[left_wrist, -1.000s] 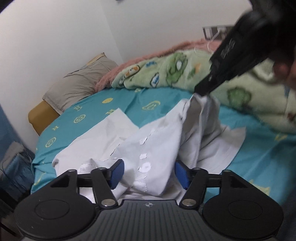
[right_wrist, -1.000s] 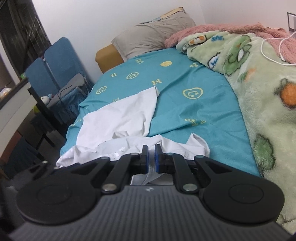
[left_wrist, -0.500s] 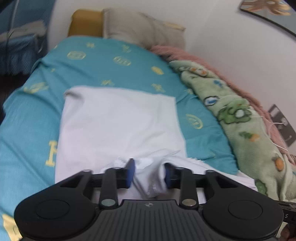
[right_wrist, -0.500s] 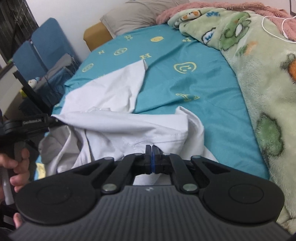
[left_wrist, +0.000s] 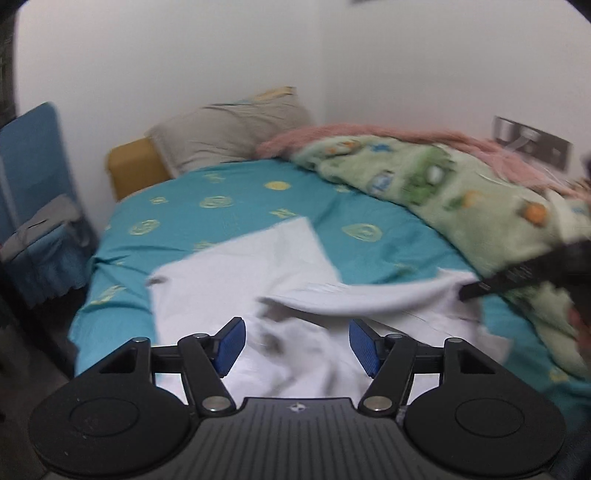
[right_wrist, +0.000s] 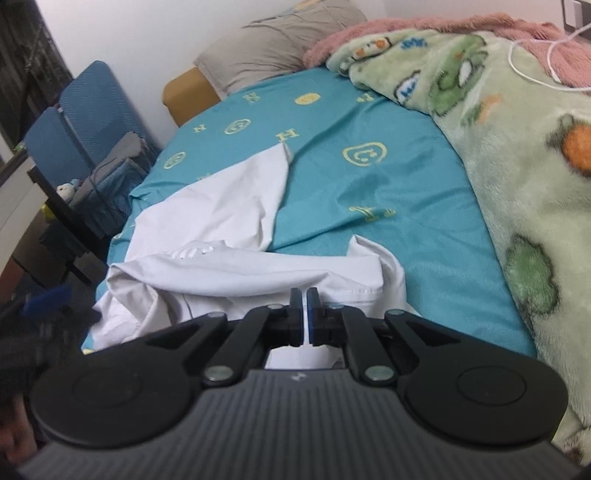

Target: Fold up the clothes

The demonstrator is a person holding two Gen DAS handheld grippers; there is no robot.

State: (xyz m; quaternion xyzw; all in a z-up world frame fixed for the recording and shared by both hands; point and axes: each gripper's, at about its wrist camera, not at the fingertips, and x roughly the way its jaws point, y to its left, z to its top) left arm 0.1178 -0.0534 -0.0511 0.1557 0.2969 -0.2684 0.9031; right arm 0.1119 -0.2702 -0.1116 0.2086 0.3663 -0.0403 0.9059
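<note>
A white shirt (left_wrist: 280,258) lies rumpled on the teal bedsheet (left_wrist: 221,199), one flat panel reaching toward the pillow. My left gripper (left_wrist: 296,325) hovers over the shirt's near part with its jaws opening. Cloth shows between the blue pads (left_wrist: 231,345), but they do not press on it. In the right wrist view my right gripper (right_wrist: 303,295) is shut on a fold of the shirt (right_wrist: 229,206) at its near edge. From the left wrist view the right gripper (left_wrist: 467,293) shows at the right, holding that edge stretched just above the bed.
A green cartoon blanket (right_wrist: 517,155) and a pink one (right_wrist: 480,26) are piled along the wall side. A grey pillow (left_wrist: 229,136) lies at the head. A blue chair (right_wrist: 88,110) with clothes stands beside the bed. A white cable (right_wrist: 532,70) runs over the blankets.
The left jaws narrowed on a bunch of shirt half a second ago and now stand wide apart, off the cloth. The left view swung round. The right gripper stays shut on the shirt.
</note>
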